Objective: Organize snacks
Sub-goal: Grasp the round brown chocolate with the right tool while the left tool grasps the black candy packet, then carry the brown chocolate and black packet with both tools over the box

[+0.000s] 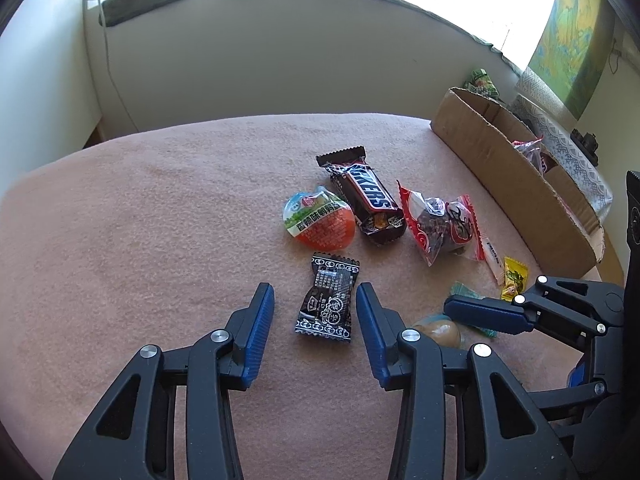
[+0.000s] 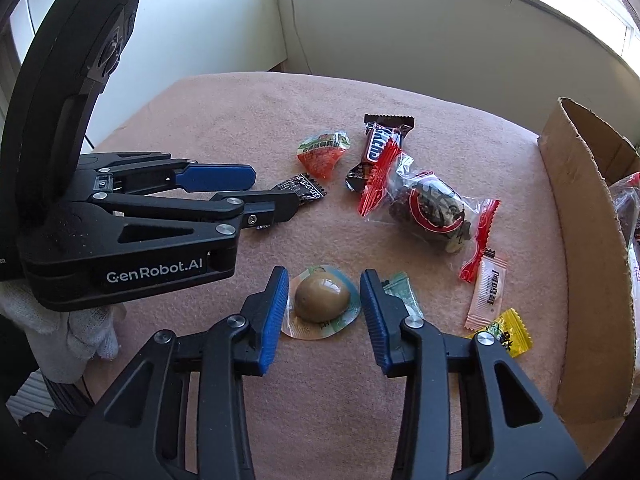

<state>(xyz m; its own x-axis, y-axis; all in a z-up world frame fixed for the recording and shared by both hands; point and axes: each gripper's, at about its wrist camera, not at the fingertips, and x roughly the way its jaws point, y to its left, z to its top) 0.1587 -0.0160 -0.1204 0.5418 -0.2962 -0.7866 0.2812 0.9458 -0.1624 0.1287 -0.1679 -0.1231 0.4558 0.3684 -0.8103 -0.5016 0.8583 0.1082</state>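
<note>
Both claws are held spread and empty above the pink-covered surface.

Left claw: the black sachet lies directly between the fingers, on the surface, untouched by either pad. Its long axis runs roughly along the claw's forward line, so the fingers face its long sides; a straight closure should meet its narrow width.

Right claw: the egg pack lies between the fingers, on the surface. Its sealed rim appears to reach close to the right finger, though contact cannot be confirmed through the fisheye distortion. A green sachet is partly hidden behind that finger.

The other snacks lie further forward: the orange pack, the Snickers and the red-edged bag. The box, already holding some snacks, stands at the right edge of the surface, nearer the right claw. Each claw is therefore judged nearest to its own item, with only a closure needed.
</note>
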